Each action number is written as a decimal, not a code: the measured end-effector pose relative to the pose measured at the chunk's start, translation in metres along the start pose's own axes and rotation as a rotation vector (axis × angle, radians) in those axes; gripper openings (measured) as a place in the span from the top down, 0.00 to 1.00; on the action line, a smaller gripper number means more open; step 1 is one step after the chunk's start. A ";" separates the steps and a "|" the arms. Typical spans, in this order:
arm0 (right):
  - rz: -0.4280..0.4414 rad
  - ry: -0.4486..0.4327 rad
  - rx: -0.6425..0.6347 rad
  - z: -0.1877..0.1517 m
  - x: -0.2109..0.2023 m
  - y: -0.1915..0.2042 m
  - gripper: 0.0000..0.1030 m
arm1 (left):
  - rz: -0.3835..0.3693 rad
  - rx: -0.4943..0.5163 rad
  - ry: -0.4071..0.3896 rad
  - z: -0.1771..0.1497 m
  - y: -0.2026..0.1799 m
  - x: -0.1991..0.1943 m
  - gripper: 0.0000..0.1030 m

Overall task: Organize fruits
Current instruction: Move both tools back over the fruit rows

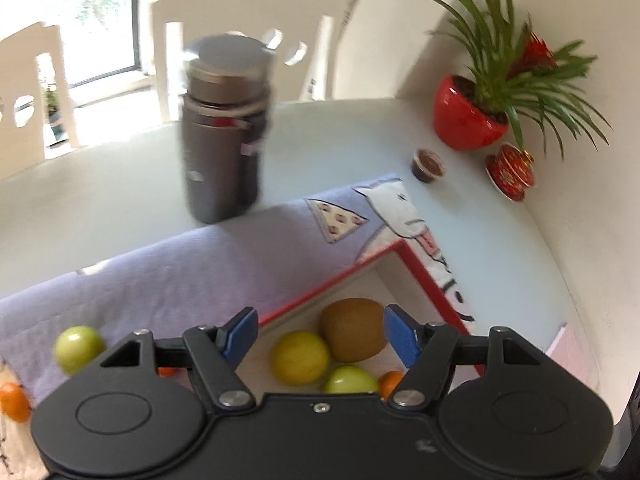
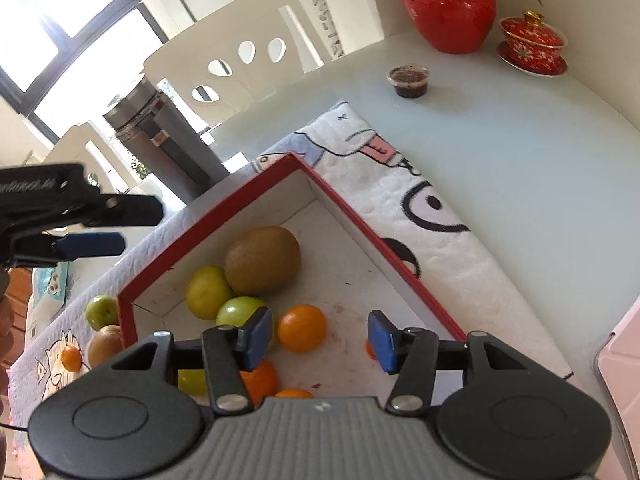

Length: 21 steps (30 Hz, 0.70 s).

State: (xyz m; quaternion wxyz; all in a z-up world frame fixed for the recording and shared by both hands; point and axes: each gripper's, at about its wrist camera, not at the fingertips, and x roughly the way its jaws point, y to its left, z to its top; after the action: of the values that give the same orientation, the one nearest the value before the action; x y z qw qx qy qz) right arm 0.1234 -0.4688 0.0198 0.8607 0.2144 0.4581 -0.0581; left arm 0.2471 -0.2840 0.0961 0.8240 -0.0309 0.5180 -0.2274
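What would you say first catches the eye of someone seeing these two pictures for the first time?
Most likely the red-rimmed box on the cartoon-print cloth, with a brown kiwi, green fruits and an orange gathered in it. Both the right gripper and the left gripper hover open above the box, holding nothing. At the back, a red pot with a green plant stands by the wall, and a dark flask rises beyond the cloth.

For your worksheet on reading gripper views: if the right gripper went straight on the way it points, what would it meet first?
Probably the white floor of the red-rimmed box; the right gripper stands open, the orange fruit just left of that line. Depth is uncertain.
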 end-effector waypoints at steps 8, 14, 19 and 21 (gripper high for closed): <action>0.019 -0.002 -0.099 0.008 -0.004 0.043 0.46 | 0.055 -0.087 -0.045 -0.010 0.057 -0.039 0.20; 0.044 -0.008 -0.184 0.013 -0.006 0.086 0.46 | 0.109 -0.173 -0.085 -0.017 0.110 -0.066 0.19; 0.085 0.003 -0.223 0.011 -0.001 0.126 0.44 | 0.171 -0.238 -0.094 -0.027 0.156 -0.082 0.19; 0.112 0.014 -0.248 0.007 0.003 0.145 0.43 | 0.192 -0.262 -0.090 -0.033 0.175 -0.086 0.19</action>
State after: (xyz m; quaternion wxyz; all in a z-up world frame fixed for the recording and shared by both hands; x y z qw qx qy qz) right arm 0.1733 -0.3405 0.0670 0.8792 0.1322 0.4552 0.0487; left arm 0.2473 -0.0864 0.1034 0.8533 -0.0983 0.5063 -0.0765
